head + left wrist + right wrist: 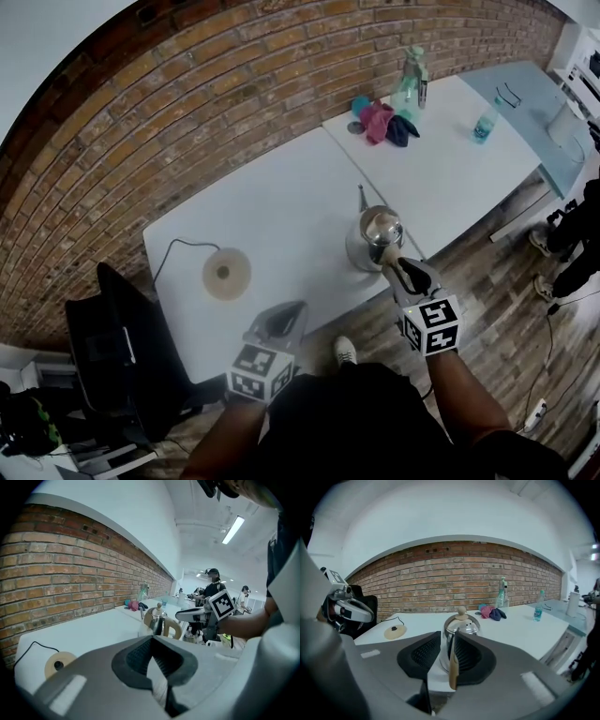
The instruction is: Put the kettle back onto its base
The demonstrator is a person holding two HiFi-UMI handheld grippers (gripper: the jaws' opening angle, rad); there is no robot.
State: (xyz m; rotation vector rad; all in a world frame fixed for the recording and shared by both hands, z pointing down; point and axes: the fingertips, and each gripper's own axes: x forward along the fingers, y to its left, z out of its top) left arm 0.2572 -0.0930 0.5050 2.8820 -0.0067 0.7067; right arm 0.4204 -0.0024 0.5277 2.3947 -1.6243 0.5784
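Your right claw [387, 253] stands with jaws apart astride the upright handle [452, 665] of the kettle [373, 232] at the near edge of the bench [281, 187], not yet clamped; the base [227, 273] lies well to its left, nearer your closed, empty left claw [281, 322].

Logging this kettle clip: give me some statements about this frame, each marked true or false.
1. The kettle sits on its base. False: it stands on the white table, apart from the base, which lies to its left.
2. The kettle's handle is between the right gripper's jaws. True.
3. The left gripper holds the base. False: nothing is between its jaws.
4. A cord runs from the base. True.
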